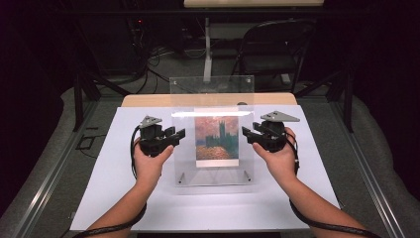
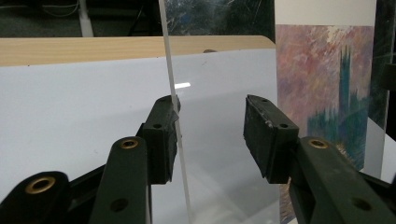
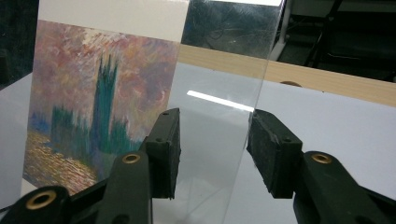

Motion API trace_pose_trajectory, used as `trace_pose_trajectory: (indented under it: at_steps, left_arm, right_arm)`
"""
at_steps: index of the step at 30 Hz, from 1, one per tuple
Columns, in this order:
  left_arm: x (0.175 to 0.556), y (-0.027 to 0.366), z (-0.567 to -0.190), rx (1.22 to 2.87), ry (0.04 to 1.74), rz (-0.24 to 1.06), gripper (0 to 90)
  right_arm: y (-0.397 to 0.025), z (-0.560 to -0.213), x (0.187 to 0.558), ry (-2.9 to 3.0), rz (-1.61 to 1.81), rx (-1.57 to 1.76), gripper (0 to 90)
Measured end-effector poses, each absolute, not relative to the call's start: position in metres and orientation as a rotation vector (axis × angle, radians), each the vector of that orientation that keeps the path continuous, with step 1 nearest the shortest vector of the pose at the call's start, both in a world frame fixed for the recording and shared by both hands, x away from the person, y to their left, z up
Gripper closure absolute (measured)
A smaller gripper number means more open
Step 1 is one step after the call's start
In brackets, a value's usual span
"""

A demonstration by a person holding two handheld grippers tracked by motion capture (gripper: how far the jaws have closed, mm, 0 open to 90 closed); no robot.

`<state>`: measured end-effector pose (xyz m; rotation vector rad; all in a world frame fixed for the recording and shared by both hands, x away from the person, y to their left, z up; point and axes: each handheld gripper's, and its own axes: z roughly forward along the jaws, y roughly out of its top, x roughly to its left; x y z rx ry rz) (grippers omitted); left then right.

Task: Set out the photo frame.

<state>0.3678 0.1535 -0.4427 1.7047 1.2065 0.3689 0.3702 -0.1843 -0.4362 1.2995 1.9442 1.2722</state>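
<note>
A clear plastic sheet (image 1: 213, 148) lay over a painted print (image 1: 216, 138) at the middle of the white board (image 1: 124, 198) that covered the table. A second clear sheet (image 1: 212, 91) stood upright at twelve o'clock from it, at the board's far edge, where a strip of bare wood (image 1: 148, 100) showed. Two small metal pegs (image 1: 181, 178) stood in the near corners of the flat sheet.

The left gripper (image 1: 179, 134) sat at nine o'clock of the print, held in the left hand (image 1: 148, 161), its jaws apart and pointing toward the sheet's left edge. In the left gripper view the edge of the sheet (image 2: 175, 116) ran up between the two black jaws, just against the left one, and the jaws had not closed on it. The print (image 2: 327, 88) showed at two o'clock, with teal towers on a pink sky.

The right gripper (image 1: 246, 133) sat at three o'clock of the print, in the right hand (image 1: 277, 158), jaws likewise apart. In the right gripper view the sheet's edge (image 3: 252, 121) passed between the jaws, close to the right one, unclamped. The print (image 3: 98, 102) lay at ten o'clock behind the sheet.

A folding chair (image 1: 272, 47) stood well beyond the table at one o'clock.
</note>
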Motion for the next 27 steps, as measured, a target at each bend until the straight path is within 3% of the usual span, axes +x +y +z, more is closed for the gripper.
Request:
trace_pose_trajectory:
  at_steps: [12, 27]
  left_arm:
    - [0.348, 0.156, -0.441, 1.709, 1.163, 0.394, 58.0]
    - [0.317, 0.164, -0.443, 1.697, 1.089, 0.399, 63.0]
  right_arm:
    - [-0.189, -0.434, 0.349, 1.942, 1.306, 1.253, 56.3]
    - [-0.196, -0.435, 0.317, 1.917, 1.351, 1.202, 67.4]
